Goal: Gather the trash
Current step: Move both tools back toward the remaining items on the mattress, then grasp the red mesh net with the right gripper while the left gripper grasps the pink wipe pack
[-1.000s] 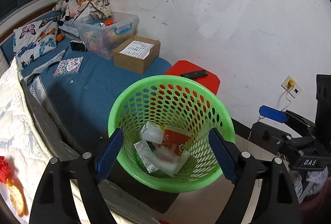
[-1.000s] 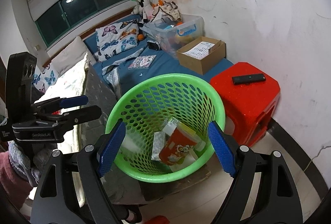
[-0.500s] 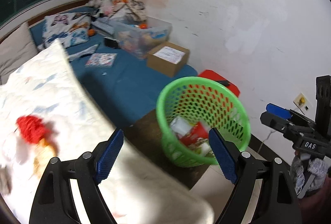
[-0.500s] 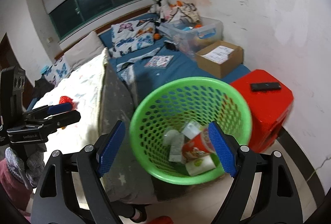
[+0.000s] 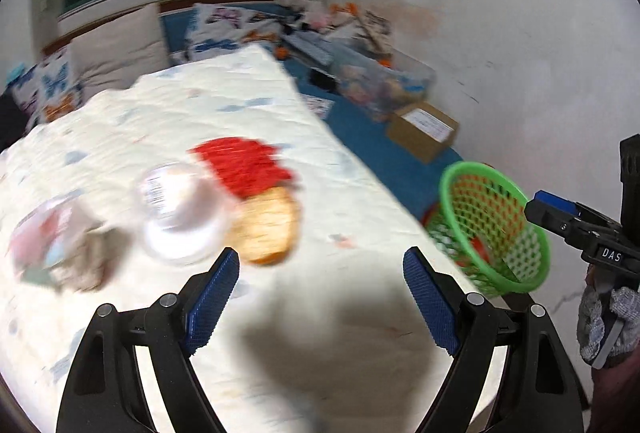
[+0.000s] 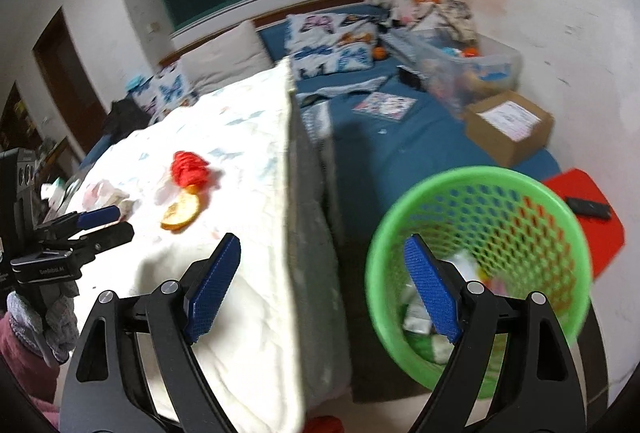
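While your left claw (image 5: 321, 297) hangs over the white quilt (image 5: 168, 137), its two blue pads stand wide apart and nothing is between them. Just past its tips the trash lies on the quilt: a red net bag (image 5: 244, 165), an orange peel (image 5: 272, 229) touching the bag, a clear plastic cup (image 5: 180, 217) right beside the peel, and a crumpled wrapper (image 5: 52, 245) to the left of the cup. All of it looks blurry in this view, so you cannot read the small labels.

Your right claw (image 6: 322, 291) is wide too. Its pads have just been opening a bit more, and nothing is between them. One pad shows in front of the quilt's edge and the other in front of the green basket (image 6: 404, 217). The basket sits by the side of the bed, with some trash already at its bottom, and it is well apart from the pieces on the quilt. A red stool (image 6: 600, 217) stands just behind the basket, and a black remote (image 6: 588, 208) lies on top of it. Farther back on the blue sheet (image 6: 400, 145) you can see a cardboard box (image 6: 508, 129) near the wall and a clear plastic bin (image 6: 472, 73) full of things.
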`<act>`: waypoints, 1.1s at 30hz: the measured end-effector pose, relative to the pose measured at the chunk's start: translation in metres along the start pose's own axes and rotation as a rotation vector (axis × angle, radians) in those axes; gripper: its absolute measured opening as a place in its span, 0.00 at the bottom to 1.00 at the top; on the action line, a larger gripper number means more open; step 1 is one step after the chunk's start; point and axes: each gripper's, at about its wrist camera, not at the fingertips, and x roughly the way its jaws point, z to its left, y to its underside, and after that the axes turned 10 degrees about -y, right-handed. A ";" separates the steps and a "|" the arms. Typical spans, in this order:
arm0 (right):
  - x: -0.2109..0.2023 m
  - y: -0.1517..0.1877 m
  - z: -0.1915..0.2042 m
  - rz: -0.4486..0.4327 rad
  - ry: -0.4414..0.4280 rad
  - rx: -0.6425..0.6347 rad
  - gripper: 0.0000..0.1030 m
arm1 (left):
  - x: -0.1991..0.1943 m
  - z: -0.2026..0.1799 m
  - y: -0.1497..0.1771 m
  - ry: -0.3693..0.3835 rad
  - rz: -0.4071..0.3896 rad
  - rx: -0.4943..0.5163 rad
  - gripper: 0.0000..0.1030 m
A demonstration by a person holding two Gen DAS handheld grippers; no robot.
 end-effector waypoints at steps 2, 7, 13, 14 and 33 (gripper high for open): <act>0.012 -0.004 0.011 0.015 -0.024 -0.018 0.81 | -0.005 0.019 0.003 -0.029 -0.003 -0.029 0.79; 0.045 -0.016 0.038 0.053 -0.072 -0.070 0.81 | -0.018 0.062 0.009 -0.104 -0.023 -0.092 0.79; 0.083 -0.029 0.067 0.102 -0.117 -0.131 0.81 | -0.029 0.109 0.013 -0.202 -0.043 -0.125 0.79; 0.089 -0.030 0.071 0.110 -0.124 -0.141 0.81 | -0.030 0.114 0.012 -0.215 -0.046 -0.123 0.79; 0.201 -0.068 0.127 0.226 -0.165 -0.246 0.76 | 0.002 0.201 -0.004 -0.243 0.011 0.036 0.77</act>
